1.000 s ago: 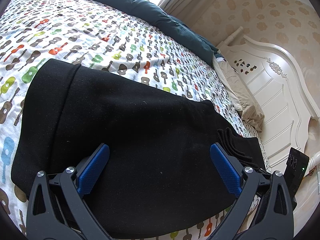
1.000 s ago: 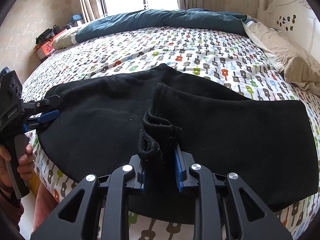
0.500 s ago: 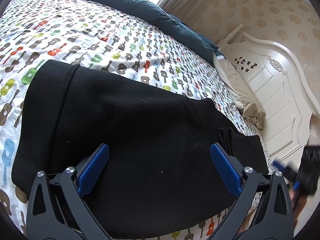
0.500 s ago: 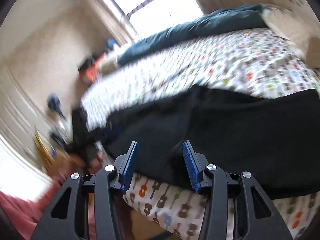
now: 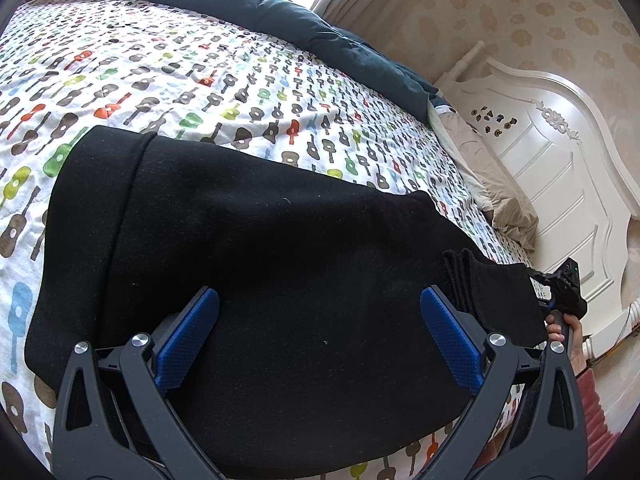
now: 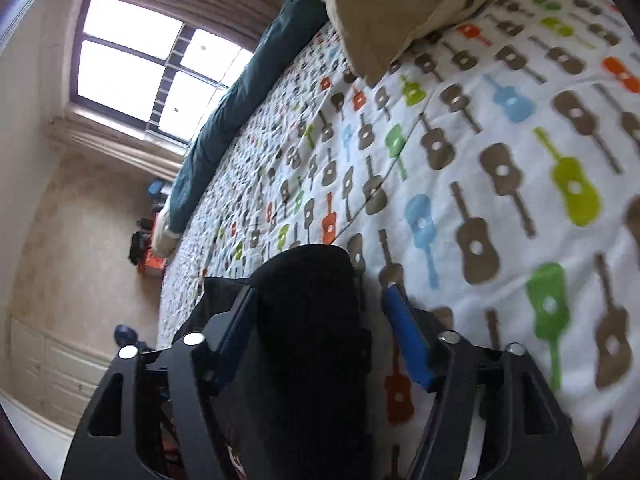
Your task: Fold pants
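Observation:
Black pants (image 5: 280,260) lie folded across the guitar-print bed sheet (image 5: 200,80), near its front edge. My left gripper (image 5: 319,296) hovers over their middle, open wide, with nothing pinched. At the pants' right end a hand (image 5: 560,328) holds my right gripper (image 5: 560,280). In the right wrist view, rolled sideways, the pants' end (image 6: 308,320) sits between the right gripper's (image 6: 320,292) closing jaws. One blue pad (image 6: 404,332) still stands off the cloth, with sheet (image 6: 480,160) showing in the gap.
A dark teal duvet (image 5: 280,12) runs along the bed's far side. A beige pillow (image 5: 500,192) lies by the white headboard (image 5: 560,160). The right wrist view shows the window (image 6: 132,68) and clutter on the floor beyond the bed.
My right gripper let go of the bunched cloth at the pants' middle, swung to their end by the headboard and rolled over. The left gripper stayed put, open.

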Motion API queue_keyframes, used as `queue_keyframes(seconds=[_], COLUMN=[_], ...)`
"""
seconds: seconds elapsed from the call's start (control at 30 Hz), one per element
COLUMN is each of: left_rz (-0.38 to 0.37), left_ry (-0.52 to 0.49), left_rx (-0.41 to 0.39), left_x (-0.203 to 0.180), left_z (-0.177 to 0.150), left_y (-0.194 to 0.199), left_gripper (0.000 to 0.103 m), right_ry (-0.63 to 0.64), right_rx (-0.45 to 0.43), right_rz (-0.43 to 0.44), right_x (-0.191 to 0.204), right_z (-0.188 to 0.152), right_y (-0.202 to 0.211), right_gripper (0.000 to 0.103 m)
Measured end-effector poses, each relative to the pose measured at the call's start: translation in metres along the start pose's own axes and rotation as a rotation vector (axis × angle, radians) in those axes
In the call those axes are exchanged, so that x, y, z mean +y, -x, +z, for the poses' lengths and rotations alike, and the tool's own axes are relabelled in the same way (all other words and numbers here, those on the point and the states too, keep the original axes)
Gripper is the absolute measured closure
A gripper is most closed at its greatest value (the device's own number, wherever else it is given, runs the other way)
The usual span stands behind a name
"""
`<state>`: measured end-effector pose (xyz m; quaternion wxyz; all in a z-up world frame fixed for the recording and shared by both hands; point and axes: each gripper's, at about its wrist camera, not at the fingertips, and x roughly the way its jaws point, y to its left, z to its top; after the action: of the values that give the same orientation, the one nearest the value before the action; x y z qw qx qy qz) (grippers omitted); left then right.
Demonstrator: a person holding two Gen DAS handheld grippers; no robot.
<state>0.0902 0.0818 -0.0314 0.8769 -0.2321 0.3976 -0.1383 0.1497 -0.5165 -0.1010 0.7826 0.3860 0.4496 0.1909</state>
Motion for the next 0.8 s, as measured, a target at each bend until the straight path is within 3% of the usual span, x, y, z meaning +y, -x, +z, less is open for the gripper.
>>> queue_keyframes(seconds=[0.07,0.23,0.47,0.63,0.7,0.73,0.8], left_rz=[0.003,0.008,0.009,0.012,0.012,0.012,0.011], left_ry=[-0.003,-0.019,-0.021,-0.029,-0.031,-0.031,-0.031], left_rx=[0.002,0.002,0.002,-0.001,-0.002,-0.001,-0.001], left_x=[-0.001,-0.002,-0.002,-0.002,-0.003,-0.003,-0.003], left_z=[0.0,-0.002,-0.002,-0.004,-0.004,-0.004,-0.004], left_y=[0.0,-0.001,0.0,-0.001,-0.001,-0.001,0.0], left_gripper=[0.003,0.003,0.003,0.003,0.003,0.003,0.003], right_ry=[-0.002,-0.029,-0.071,-0.05,-0.014,0.016,0.029], right_rx=[0.008,0.002,0.004,0.031,0.034,0.039,0.028], right_rz=[-0.023,0.015,0.086,0.126,0.097,0.04,0.025], right_x=[-0.002,-0.018,-0.024,-0.026,-0.024,-0.023,-0.024], right_z=[0.001,0.003,-0.023,-0.063,-0.077,-0.082,-0.085], right_y=[-0.005,-0.005,0.025,0.047,0.051,0.051,0.051], right_gripper=[0.077,0.08,0.063,0.06,0.065,0.077,0.079])
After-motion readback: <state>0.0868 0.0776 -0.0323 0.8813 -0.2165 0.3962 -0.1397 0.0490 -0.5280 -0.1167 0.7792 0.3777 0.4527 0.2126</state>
